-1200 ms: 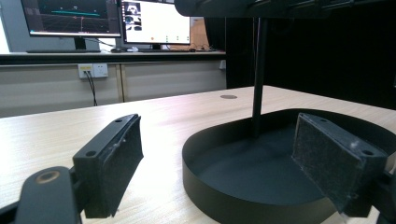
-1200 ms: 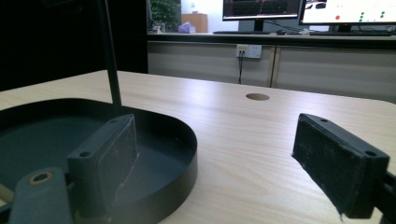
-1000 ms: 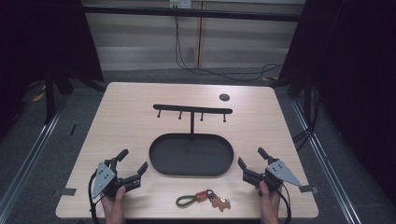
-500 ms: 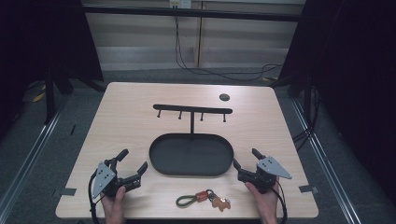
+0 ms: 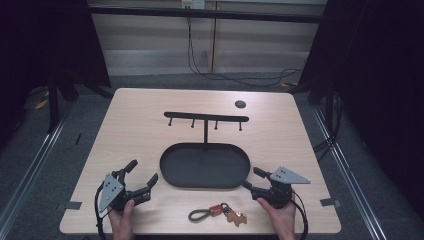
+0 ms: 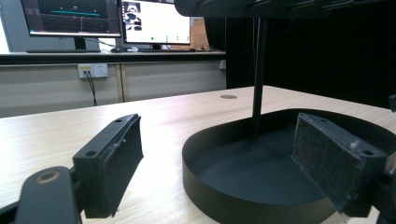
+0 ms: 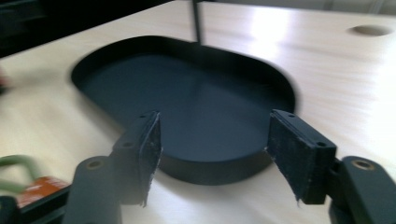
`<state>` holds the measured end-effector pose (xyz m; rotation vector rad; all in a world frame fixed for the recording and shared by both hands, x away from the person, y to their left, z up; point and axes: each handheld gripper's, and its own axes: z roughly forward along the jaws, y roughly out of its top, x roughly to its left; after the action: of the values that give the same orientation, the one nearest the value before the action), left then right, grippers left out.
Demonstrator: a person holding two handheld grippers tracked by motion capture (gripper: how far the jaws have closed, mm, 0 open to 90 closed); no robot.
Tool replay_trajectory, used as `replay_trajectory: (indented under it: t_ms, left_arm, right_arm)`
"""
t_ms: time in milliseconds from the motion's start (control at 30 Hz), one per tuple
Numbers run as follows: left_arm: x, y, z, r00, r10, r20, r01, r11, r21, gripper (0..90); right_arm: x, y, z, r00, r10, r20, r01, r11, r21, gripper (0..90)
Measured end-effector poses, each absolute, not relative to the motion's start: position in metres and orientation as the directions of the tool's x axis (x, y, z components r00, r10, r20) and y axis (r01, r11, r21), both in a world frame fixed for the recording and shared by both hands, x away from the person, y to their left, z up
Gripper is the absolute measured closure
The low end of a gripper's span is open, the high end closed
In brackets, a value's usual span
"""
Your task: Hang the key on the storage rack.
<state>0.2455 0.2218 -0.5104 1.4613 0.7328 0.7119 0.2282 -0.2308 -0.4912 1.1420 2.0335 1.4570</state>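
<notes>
the keychain looks light and floppy; best pinched at its green loop. right gripper jaws, just narrowing, stand apart, empty; left gripper jaws apart.

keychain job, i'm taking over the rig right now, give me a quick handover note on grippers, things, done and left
Left gripper: open, nothing between its jaws, resting on the table left of the black oval tray.
Right gripper: open and holding nothing, jaws have just been closing, pointed toward the tray's right end.
Keychain: green loop, orange tag and tan charm, lying flat at the table's front edge between the two hands, untouched.
Hook rack: stands from the tray, all its hooks bare.
Done: nothing yet.
Left: probably pick up the keychain, most likely with the right gripper, which is nearer, and hang it on a hook or drop it in the tray.
</notes>
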Motion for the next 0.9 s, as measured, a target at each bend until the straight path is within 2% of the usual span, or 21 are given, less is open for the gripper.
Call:
replay_trajectory:
  t_ms: [100, 167, 233, 333, 467, 900]
  left_arm:
    - [0.246, 0.222, -0.51, 0.602, 0.798, -0.005, 0.017, -0.006, 1.0, 15.7]
    - [0.245, 0.222, -0.51, 0.602, 0.798, -0.006, 0.017, -0.006, 1.0, 15.7]
    - [0.245, 0.222, -0.51, 0.603, 0.798, -0.006, 0.018, -0.006, 1.0, 15.7]
    - [0.245, 0.222, -0.51, 0.603, 0.797, -0.006, 0.018, -0.006, 1.0, 15.7]
    - [0.246, 0.222, -0.51, 0.603, 0.798, -0.006, 0.018, -0.005, 1.0, 15.7]
    - [0.246, 0.222, -0.51, 0.603, 0.797, -0.006, 0.018, -0.006, 1.0, 15.7]
  right_arm:
    - [0.229, -0.224, -0.486, -0.625, 0.767, 0.141, 0.393, 0.154, 0.906, 33.8]
    - [0.23, -0.22, -0.483, -0.649, 0.745, 0.155, 0.405, 0.166, 0.899, 36.7]
    - [0.23, -0.215, -0.479, -0.669, 0.724, 0.168, 0.422, 0.185, 0.887, 43.7]
    - [0.232, -0.207, -0.475, -0.687, 0.711, 0.153, 0.446, 0.246, 0.86, 45.1]
    - [0.233, -0.198, -0.473, -0.711, 0.683, 0.168, 0.463, 0.275, 0.843, 47.3]
    - [0.241, -0.169, -0.464, -0.774, 0.606, 0.18, 0.486, 0.387, 0.784, 48.0]
